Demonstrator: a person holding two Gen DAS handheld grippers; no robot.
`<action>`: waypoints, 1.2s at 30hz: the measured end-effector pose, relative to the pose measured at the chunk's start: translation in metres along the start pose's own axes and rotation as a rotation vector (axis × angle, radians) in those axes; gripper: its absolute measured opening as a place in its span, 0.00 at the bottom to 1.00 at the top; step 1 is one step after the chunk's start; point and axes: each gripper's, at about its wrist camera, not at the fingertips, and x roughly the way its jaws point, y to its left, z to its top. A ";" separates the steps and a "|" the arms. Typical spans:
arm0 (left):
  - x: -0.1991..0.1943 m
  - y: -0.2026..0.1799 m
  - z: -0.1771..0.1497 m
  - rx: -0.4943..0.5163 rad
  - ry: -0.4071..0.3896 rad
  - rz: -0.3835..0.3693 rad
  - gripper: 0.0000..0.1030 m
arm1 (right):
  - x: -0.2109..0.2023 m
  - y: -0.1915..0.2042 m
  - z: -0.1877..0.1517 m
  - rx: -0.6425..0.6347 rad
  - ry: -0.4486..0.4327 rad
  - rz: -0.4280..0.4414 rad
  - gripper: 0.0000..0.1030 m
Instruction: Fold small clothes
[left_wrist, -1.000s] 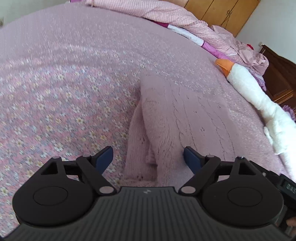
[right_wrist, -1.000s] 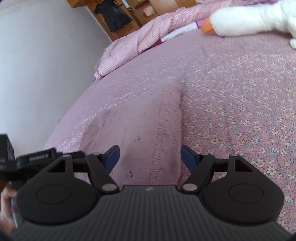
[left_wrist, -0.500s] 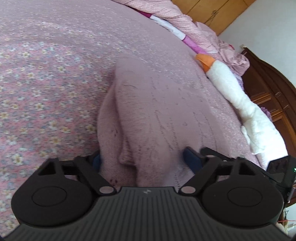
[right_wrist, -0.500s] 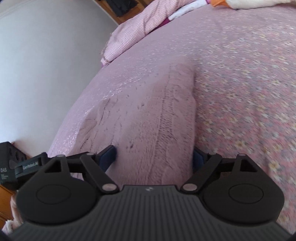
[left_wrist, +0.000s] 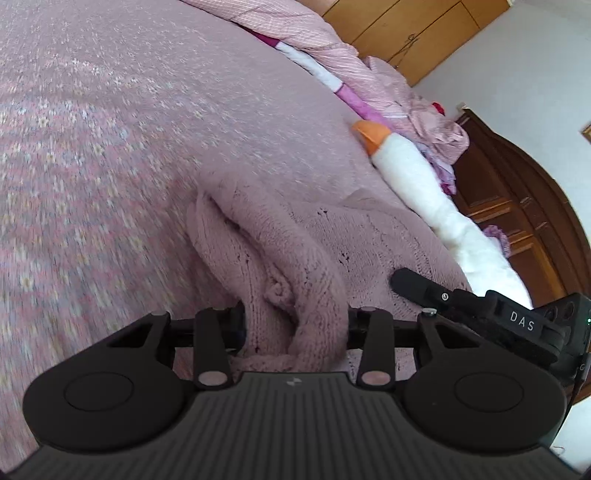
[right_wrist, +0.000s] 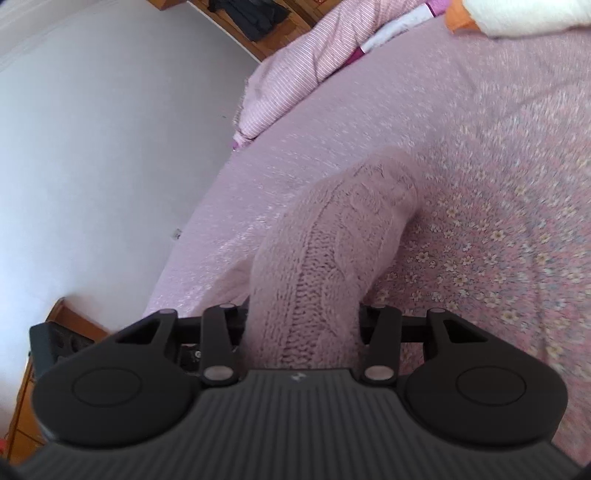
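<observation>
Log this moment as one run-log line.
left claw: shut on sweater | right claw: shut on sweater | sweater: near edge lifting off bedspread | step: fold underway

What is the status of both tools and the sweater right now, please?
Left tool shut on pink sweater. Right tool shut on it too. Near edge bunched, lifting. Plush goose alongside, not blocking.

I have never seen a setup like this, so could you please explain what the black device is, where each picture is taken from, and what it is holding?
No robot arm is involved: a person holds a two-finger gripper in each hand, each carrying a forward-looking fisheye camera. One picture comes from the left gripper, the other from the right gripper. Both are closed on the near edge of a pink knitted sweater lying on a flowered bedspread. A white plush goose and bunched pink bedding lie farther back.
</observation>
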 end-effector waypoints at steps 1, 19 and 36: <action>-0.006 -0.006 -0.007 0.001 0.004 -0.010 0.44 | -0.010 0.002 -0.002 -0.004 0.005 -0.004 0.46; -0.021 -0.053 -0.147 0.170 0.123 0.119 0.56 | -0.090 -0.034 -0.101 -0.046 0.078 -0.246 0.55; -0.040 -0.078 -0.158 0.425 0.008 0.427 0.69 | -0.124 -0.008 -0.132 -0.320 -0.067 -0.400 0.21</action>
